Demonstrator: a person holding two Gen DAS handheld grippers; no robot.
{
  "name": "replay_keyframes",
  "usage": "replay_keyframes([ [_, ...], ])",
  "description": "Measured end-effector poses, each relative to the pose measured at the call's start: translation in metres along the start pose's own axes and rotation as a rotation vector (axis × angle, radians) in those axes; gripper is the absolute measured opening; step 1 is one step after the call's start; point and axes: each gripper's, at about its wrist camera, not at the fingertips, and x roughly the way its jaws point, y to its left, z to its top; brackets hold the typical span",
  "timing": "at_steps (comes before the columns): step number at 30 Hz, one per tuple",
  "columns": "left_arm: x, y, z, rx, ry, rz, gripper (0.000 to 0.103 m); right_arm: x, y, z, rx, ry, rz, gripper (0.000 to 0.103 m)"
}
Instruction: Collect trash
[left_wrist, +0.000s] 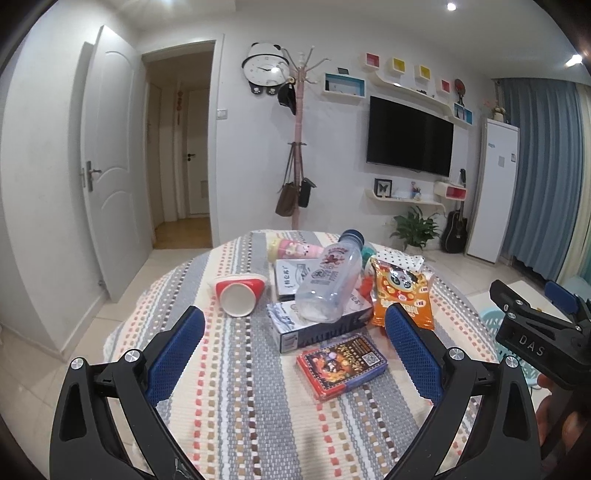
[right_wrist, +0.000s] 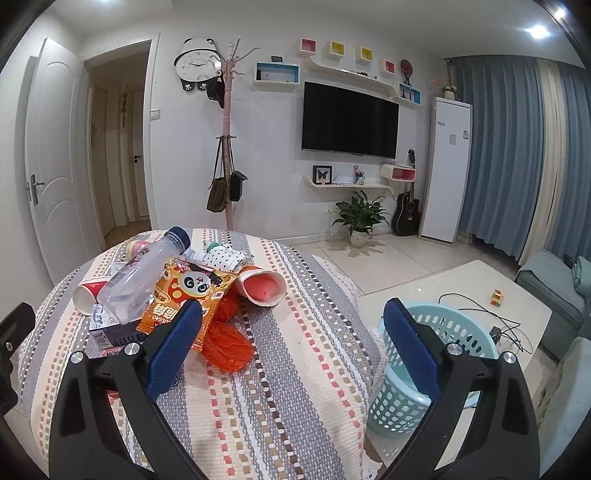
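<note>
Trash lies piled on a round table with a striped cloth (left_wrist: 236, 387): a clear plastic bottle (left_wrist: 330, 280) lying on a blue-white carton (left_wrist: 317, 325), a red and white paper cup (left_wrist: 240, 293) on its side, an orange panda snack bag (left_wrist: 402, 291) and a red card box (left_wrist: 341, 365). My left gripper (left_wrist: 293, 349) is open and empty, just short of the pile. In the right wrist view the bottle (right_wrist: 140, 273), the snack bag (right_wrist: 184, 295), an orange plastic wrapper (right_wrist: 227, 343) and a pink cup (right_wrist: 264, 286) show. My right gripper (right_wrist: 291, 339) is open and empty above the cloth.
A light blue perforated basket (right_wrist: 458, 332) stands on the floor right of the table. A white low table (right_wrist: 480, 288) with cables and a cube lies behind it. The right gripper's body (left_wrist: 535, 332) shows at the left view's right edge.
</note>
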Motion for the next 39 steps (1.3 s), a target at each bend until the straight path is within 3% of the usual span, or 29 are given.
replay_keyframes([
  [26, 0.002, 0.014, -0.002, -0.039, 0.011, -0.02, 0.095, -0.003, 0.008, 0.0, -0.017, 0.004, 0.009, 0.091],
  [39, 0.012, 0.039, -0.001, -0.073, 0.034, -0.022, 0.095, 0.004, 0.014, -0.003, -0.037, 0.034, 0.027, 0.077],
])
